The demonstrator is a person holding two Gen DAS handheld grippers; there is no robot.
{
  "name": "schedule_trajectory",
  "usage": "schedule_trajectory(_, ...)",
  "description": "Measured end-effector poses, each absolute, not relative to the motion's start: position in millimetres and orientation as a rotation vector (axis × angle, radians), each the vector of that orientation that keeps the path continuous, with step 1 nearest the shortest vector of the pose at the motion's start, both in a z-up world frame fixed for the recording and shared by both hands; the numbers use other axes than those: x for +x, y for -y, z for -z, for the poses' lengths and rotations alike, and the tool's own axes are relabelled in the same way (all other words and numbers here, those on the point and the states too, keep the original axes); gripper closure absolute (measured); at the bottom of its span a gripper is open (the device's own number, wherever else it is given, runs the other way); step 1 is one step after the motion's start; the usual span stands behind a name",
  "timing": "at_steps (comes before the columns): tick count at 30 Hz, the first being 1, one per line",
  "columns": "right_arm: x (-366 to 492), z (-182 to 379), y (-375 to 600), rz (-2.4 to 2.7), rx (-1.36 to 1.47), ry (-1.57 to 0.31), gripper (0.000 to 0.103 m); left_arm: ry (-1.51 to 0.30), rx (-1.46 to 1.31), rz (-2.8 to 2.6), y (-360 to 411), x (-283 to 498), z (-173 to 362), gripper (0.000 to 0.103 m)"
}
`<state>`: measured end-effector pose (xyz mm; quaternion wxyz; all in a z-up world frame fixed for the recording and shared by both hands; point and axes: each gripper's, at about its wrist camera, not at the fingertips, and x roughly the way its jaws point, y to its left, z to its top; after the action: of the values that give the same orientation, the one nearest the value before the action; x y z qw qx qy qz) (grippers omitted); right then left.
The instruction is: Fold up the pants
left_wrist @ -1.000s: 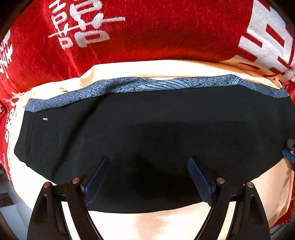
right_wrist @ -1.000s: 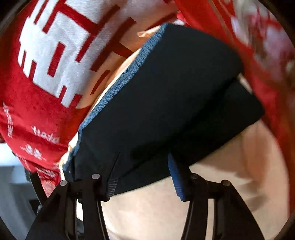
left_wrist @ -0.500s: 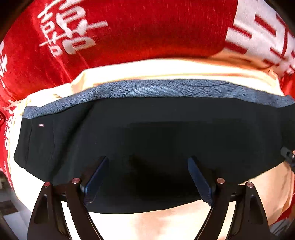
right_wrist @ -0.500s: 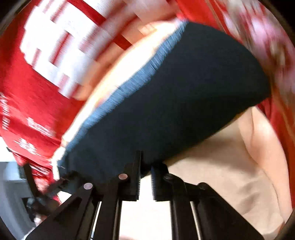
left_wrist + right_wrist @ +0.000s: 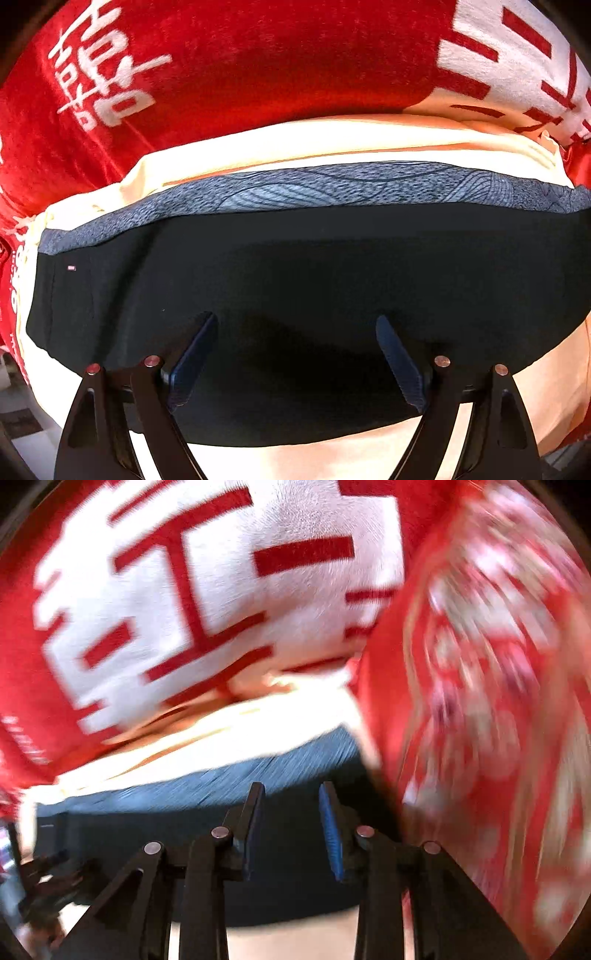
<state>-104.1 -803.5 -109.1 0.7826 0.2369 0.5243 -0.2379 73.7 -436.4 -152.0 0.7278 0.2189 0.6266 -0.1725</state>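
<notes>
Both jaws parted over folded black pants [image 5: 295, 273] on cream cloth [image 5: 332, 140]

A red cloth [image 5: 236, 74] printed with large white characters is spread across the far part of both views. Over it, a cream fabric sheet [image 5: 332, 140] is laid, its folded edges seen at the far side. At the right of the blurred right-wrist view, a red-and-white patterned material [image 5: 480, 664] appears, possibly more cloth.
</notes>
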Motion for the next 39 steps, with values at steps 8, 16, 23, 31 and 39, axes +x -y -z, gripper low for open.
schedule_trajectory(8, -48.3, 164.7, 835.0, 0.54, 0.552, -1.188, 0.086, -1.402, 0.465, 0.351, 442.3, 73.8, 160.8, 0.016)
schedule_trajectory(16, -86.6, 136.4, 803.9, 0.474, 0.616, -1.142, 0.077, -1.403, 0.432, 0.35, 443.3, 77.3, 162.8, 0.016)
schedule_trajectory(23, -92.2, 162.7, 811.9, 0.518, 0.638, -1.214, 0.071, -1.417, 0.421, 0.314, 421.3, 81.6, 163.0, 0.001)
schedule_trajectory(31, -132.1, 133.1, 752.2, 0.328, 0.851, -1.198, 0.059, -1.424, 0.371, 0.269, 351.0, 82.0, 134.7, 0.001)
schedule_trajectory(39, -118.8, 146.7, 618.5, 0.062, 1.021, -1.196, 0.059, -1.417, 0.359, 0.293, 274.0, 96.8, 121.6, 0.001)
